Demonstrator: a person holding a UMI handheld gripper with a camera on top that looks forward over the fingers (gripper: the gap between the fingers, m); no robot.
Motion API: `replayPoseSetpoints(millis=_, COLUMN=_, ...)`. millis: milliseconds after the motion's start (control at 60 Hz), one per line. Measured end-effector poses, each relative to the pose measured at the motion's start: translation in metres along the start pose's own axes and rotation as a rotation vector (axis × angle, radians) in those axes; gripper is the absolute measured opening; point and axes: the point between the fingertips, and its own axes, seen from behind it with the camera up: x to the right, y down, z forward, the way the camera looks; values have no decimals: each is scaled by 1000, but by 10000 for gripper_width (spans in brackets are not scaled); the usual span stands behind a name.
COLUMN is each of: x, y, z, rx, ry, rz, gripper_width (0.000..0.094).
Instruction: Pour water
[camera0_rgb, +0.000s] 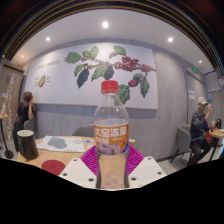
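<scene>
The gripper (111, 172) is clamping an upright plastic bottle (111, 140) between both fingers, its pink pads (92, 160) pressing the bottle's sides, above a table (62, 158) with a black cup (27, 144).

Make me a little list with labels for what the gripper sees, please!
held: bottle, upright, between the gripper fingers, both pads pressing on it
bottle: clear, red cap, orange label
cup: dark cup on the table, off to one side of the bottle
red thing: flat red item near the cup
wall: leaf mural
people: one at each side of the room
</scene>
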Motion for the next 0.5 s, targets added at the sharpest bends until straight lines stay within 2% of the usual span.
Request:
replayPoseSetpoints(millis=133, x=-11, y=-25, z=1, rx=3, ry=26, rz=-210, gripper_width=307)
replayPoseSetpoints(millis=267, x=-62, y=-81, z=0, rx=65, ry=62, rz=-731, gripper_width=307)
replayPoseSetpoints(millis=367, x=-99, y=-124, z=-4, rx=110, ry=34, rz=-1136, gripper_width=307)
replayPoseSetpoints(millis=500, x=-170, y=-120, z=11, rx=173, ry=57, rz=-1629, gripper_width=307)
